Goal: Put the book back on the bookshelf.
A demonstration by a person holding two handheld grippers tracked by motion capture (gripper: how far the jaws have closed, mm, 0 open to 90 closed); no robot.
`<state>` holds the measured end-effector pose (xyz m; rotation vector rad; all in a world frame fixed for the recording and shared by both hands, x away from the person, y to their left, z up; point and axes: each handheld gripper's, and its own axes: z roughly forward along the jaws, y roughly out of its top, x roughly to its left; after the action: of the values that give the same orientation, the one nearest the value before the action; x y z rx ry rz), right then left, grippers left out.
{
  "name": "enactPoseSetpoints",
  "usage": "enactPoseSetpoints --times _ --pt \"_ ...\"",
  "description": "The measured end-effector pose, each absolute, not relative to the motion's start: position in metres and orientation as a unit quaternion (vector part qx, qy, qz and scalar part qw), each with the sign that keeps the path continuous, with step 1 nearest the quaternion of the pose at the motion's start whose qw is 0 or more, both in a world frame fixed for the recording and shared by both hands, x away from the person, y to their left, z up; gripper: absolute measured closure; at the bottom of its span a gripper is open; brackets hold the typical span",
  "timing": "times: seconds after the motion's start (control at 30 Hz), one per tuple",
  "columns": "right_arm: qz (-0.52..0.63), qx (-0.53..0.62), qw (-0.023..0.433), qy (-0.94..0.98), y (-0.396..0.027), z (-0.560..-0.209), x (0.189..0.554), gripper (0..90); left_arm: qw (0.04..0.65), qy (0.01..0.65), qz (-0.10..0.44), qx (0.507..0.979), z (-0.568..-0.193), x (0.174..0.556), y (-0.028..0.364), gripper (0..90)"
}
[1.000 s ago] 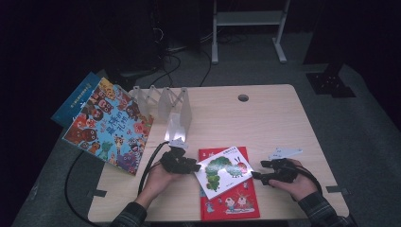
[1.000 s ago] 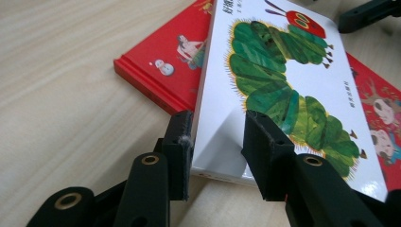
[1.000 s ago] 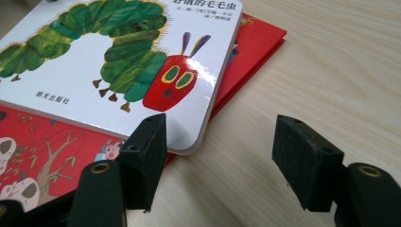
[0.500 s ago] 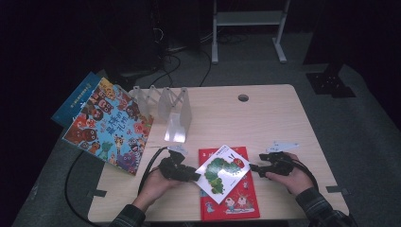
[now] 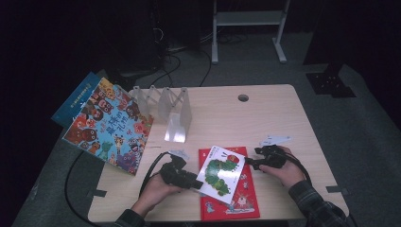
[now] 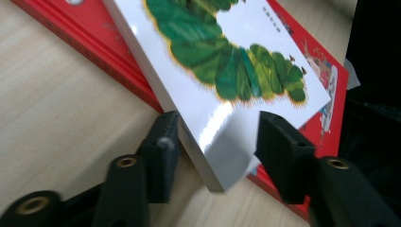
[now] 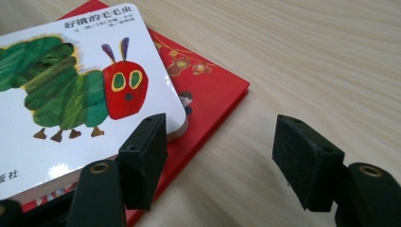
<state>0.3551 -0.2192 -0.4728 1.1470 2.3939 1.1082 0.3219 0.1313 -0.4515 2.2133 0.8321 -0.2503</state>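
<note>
A white board book with a green caterpillar (image 5: 220, 170) lies flat and askew on a red book (image 5: 236, 204) at the table's front. My left gripper (image 5: 196, 182) points right at the white book's near corner. In the left gripper view that corner (image 6: 227, 61) sits between the jaws of the left gripper (image 6: 220, 123), which have just been opening; the right pad stands clear of it. My right gripper (image 5: 247, 161) is open at the book's far right corner. In the right gripper view the right gripper (image 7: 222, 127) has only red book (image 7: 208, 90) and table between its jaws, beside the white book (image 7: 71, 94).
A colourful animal picture book (image 5: 111, 125) overhangs the table's left edge, on top of a blue book (image 5: 75, 101). A clear plastic book rack (image 5: 165, 106) stands at the back left. A cable hole (image 5: 243, 98) is in the tabletop. A white frame (image 5: 246, 19) stands beyond the table.
My right gripper has moved left up to the white book's corner. The white book has turned a little on the red book. The left hand has stayed about where it was.
</note>
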Motion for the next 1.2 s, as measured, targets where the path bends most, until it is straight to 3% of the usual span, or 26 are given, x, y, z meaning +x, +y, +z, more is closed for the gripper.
enactPoseSetpoints --times 0.53,1.2 --pt "0.384 0.35 0.139 0.843 -0.2 -0.467 0.343 36.0 0.379 0.362 -0.065 0.849 -0.455 0.334 0.137 22.0" --pt "0.383 0.301 0.096 0.868 -0.17 -0.468 0.317 38.4 0.372 0.376 -0.086 0.844 -0.464 0.339 0.139 17.9"
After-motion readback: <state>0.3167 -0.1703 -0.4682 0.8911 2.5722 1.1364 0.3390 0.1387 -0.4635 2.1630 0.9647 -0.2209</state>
